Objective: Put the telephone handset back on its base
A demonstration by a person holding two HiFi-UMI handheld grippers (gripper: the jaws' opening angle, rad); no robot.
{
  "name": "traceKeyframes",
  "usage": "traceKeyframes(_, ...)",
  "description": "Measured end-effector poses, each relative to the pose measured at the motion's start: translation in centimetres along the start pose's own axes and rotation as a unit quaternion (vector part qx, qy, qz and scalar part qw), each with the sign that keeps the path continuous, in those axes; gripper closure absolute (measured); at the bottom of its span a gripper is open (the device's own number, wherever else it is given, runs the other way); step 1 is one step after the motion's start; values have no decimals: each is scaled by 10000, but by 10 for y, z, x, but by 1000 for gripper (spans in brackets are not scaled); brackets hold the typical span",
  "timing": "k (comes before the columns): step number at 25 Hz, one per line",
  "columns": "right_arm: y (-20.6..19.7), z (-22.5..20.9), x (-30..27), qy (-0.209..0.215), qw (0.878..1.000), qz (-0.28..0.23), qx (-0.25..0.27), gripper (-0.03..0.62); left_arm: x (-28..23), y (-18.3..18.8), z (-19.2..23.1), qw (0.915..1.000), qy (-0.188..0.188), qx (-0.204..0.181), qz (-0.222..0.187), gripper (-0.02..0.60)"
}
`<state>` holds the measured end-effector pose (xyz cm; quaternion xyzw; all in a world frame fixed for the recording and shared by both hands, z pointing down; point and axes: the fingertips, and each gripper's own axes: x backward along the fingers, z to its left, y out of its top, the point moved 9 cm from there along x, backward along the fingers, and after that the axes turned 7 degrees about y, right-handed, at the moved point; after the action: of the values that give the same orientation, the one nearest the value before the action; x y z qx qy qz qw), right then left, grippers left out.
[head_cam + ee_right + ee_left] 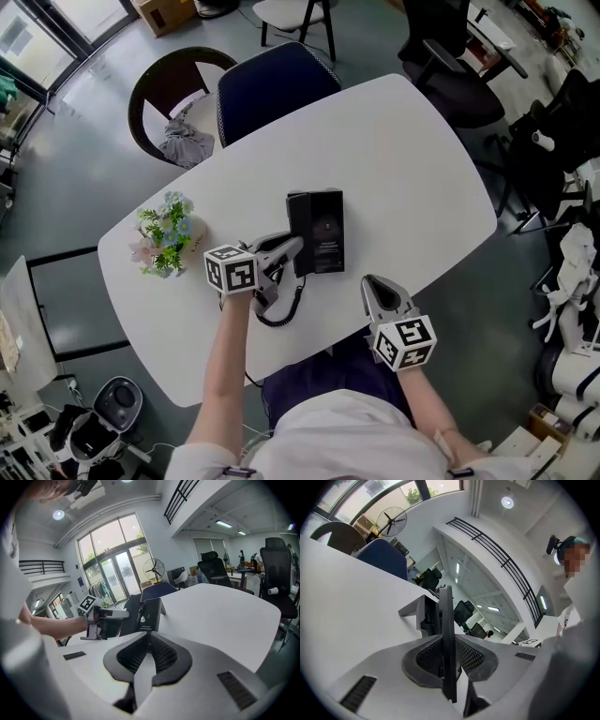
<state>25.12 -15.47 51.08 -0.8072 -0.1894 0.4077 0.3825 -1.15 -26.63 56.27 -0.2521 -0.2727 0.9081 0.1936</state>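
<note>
Head view: the telephone base (323, 230) lies at mid-table (422, 159), somewhat toward the near edge. The handset (298, 220) runs along the base's left side, with the left gripper (292, 251) on it. Whether it is seated cannot be told here. The coiled cord (279, 317) loops toward the near edge. The flowers (166, 234) stand by the left edge. Bare surface runs from the base to the far edge and the right corner. The right gripper (373, 286) hovers near the near edge, right of the base and apart from it. A blue chair (272, 84) meets the far edge.

Left gripper view: the jaws are partly apart and clamped on the flat black handset (447, 634), seen edge-on. The base's end shows just behind it, which the head view does not reveal.

Right gripper view: the jaws are pressed together with nothing between them. Only this view shows the base (149, 615) tilted up on a rear prop.
</note>
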Motion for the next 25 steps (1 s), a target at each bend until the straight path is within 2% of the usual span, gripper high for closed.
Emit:
traceKeyframes(9, -1, -2, 0, -57, 10000, -1, -18, 551, -7, 1, 9, 9986, -224, 364, 311, 494)
traceKeyframes(19, -5, -3, 3, -105, 9999, 14, -45, 551, -11, -1, 21, 9963, -354, 681, 391, 494)
traceKeyframes(25, -7, -1, 2, -98, 9999, 47, -35, 551, -13, 0, 25, 9956, -467, 651, 481, 494)
